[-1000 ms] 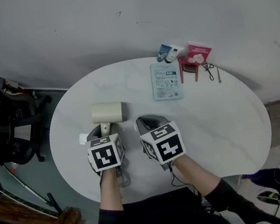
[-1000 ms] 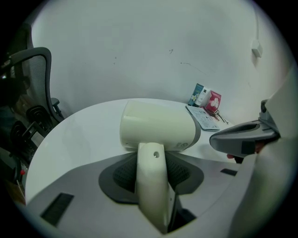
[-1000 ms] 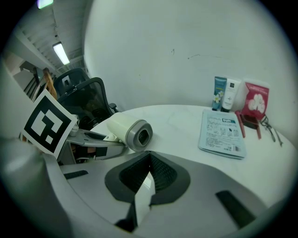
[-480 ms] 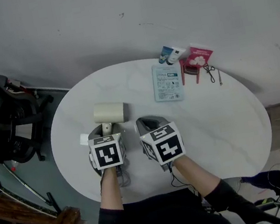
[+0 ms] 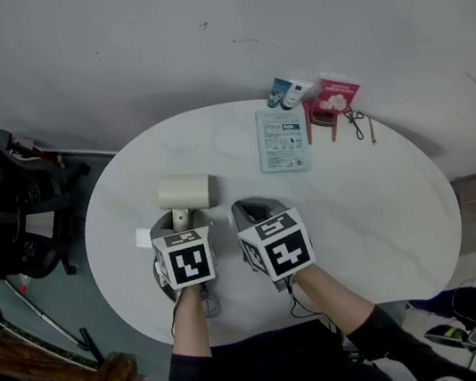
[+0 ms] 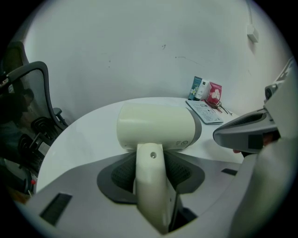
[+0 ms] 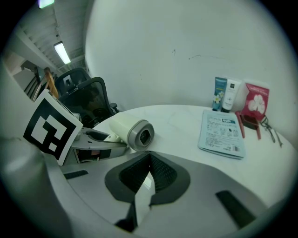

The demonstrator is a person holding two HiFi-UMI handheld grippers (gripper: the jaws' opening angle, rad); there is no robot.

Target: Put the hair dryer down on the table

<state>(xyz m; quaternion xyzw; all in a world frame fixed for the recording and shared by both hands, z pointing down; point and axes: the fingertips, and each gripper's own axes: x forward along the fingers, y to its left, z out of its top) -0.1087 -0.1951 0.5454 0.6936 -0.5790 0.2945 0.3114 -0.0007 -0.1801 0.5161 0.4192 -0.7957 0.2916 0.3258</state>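
hair dryer down on the bench, left tongs letting go
the white bench [image 5: 385, 206] carries the hair dryer [image 5: 184, 191] on its left side, barrel lying flat. left tongs [image 5: 178, 222] have just been opening, jaws apart round the handle [image 6: 151, 186]. right tongs [image 5: 255, 209] together, empty. best now, i'd say: draw straight back along the handle, no sideways nudge.

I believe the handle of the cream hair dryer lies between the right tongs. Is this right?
No. The handle of the cream hair dryer lies between the left tongs, whose jaws have just been opening; the left gripper view shows it.
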